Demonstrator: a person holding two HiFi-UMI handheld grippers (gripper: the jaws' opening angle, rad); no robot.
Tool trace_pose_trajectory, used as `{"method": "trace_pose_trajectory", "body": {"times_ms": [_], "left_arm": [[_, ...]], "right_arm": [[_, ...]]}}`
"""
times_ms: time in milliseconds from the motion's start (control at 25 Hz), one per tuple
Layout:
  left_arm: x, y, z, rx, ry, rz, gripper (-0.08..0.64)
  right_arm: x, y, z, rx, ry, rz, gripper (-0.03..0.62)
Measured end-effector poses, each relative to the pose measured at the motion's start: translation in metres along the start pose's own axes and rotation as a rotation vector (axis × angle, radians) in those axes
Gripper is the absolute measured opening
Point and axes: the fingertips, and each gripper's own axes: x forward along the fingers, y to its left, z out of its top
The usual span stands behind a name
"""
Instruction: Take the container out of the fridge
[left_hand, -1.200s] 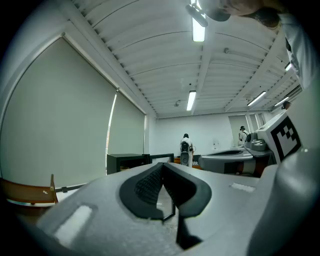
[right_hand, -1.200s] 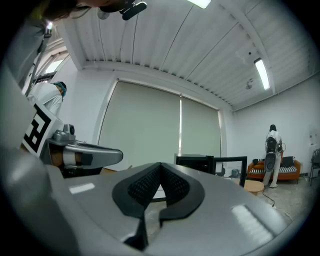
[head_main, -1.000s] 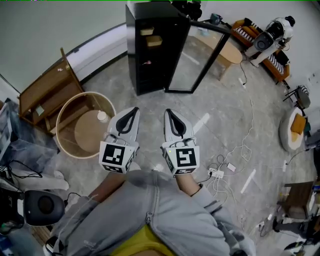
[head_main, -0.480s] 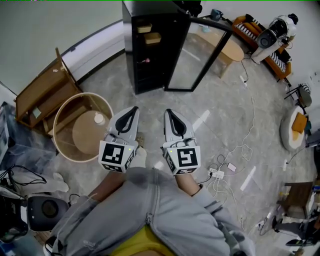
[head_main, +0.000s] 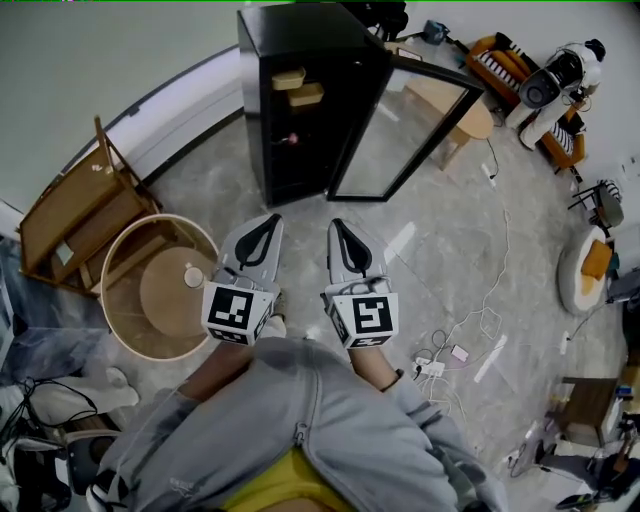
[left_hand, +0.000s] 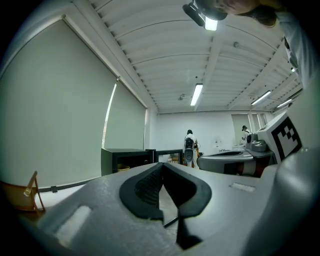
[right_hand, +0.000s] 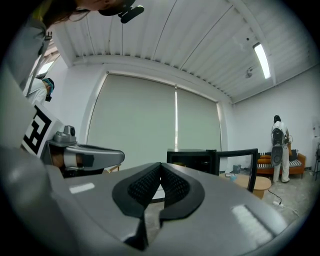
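A black fridge (head_main: 300, 90) stands ahead on the floor with its glass door (head_main: 400, 130) swung open to the right. On its upper shelves sit two tan containers (head_main: 288, 78), one just below the other (head_main: 306, 95). My left gripper (head_main: 268, 224) and right gripper (head_main: 338, 228) are side by side near my body, well short of the fridge, both shut and empty. The left gripper view shows its shut jaws (left_hand: 161, 167) with the fridge (left_hand: 125, 160) far beyond. The right gripper view shows the same (right_hand: 160, 167), fridge (right_hand: 192, 159) ahead.
A round wooden basket (head_main: 118, 300) with a white bottle (head_main: 193, 276) stands at my left, beside a wooden rack (head_main: 70, 215). Cables and a power strip (head_main: 435, 366) lie on the floor to the right. A round wooden table (head_main: 470, 115) stands behind the door. A person (left_hand: 189, 147) stands far off.
The fridge has come nearer and sits larger and lower in the head view. The basket has slid down the view. Both grippers keep the same shut pose.
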Motion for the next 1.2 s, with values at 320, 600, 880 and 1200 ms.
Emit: {"method": "trace_pose_trajectory", "body": {"times_ms": [320,600,880,1200], "left_arm": [[0.081,0.053,-0.006,0.008,0.017,-0.051,0.005],[0.123,0.084,-0.012,0.004,0.021,-0.077,0.005],[0.146,0.108,-0.013,-0.021,0.015,-0.072,0.005],[0.188,0.137,-0.019,-0.022,0.015,-0.032,0.005]], "right_arm": [[0.091,-0.036,-0.008,0.017,0.013,-0.035,0.0],[0.143,-0.048,-0.014,0.014,0.033,-0.057,0.017],[0.178,-0.064,-0.018,0.026,0.04,-0.072,0.106],[0.234,-0.091,-0.031,0.01,0.047,-0.044,0.17]]}}
